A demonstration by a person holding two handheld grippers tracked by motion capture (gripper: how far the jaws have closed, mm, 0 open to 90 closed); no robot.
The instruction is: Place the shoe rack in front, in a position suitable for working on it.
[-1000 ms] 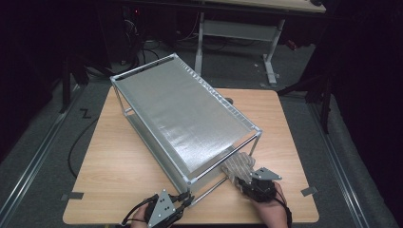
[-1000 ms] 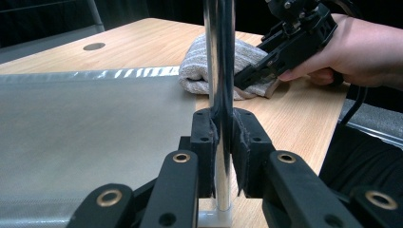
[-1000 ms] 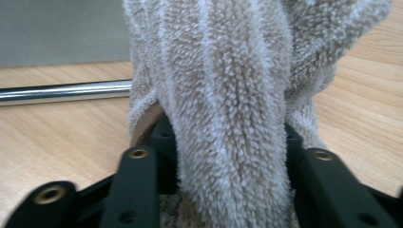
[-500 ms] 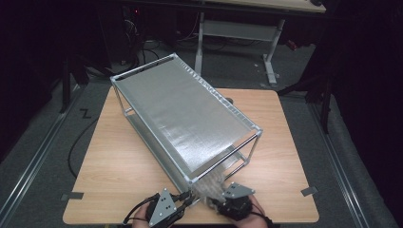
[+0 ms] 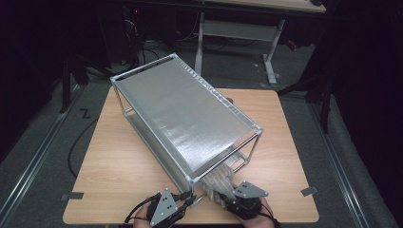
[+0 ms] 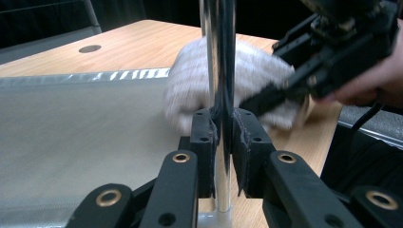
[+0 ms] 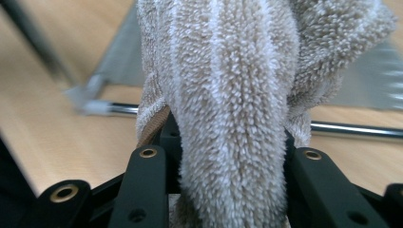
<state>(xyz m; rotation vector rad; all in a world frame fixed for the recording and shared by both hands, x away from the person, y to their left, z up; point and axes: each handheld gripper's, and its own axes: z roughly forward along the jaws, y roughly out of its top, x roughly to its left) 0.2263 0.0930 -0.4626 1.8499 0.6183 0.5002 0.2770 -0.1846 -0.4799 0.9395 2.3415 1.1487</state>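
Chrome post (image 6: pixel 217 71) of a two-tier rack (image 5: pixel 180 111), clamped between the left gripper's (image 6: pixel 221 137) closed jaws at the near corner. Held steady there, on a wooden table (image 5: pixel 119 166).

Beige towel (image 7: pixel 233 95), bunched and pinched by the right gripper (image 5: pixel 227 198), just beside that same corner, near the lower shelf.

Probably wiping the frame. Risks, as judged: could snag the loose towel on the corner or rail and pull it from the jaws; could shove the rack sideways if the left grip slipped on smooth metal.

Rack lying diagonally, long axis from near right to far left. Towel pointing forward from the jaws, toward the rack.
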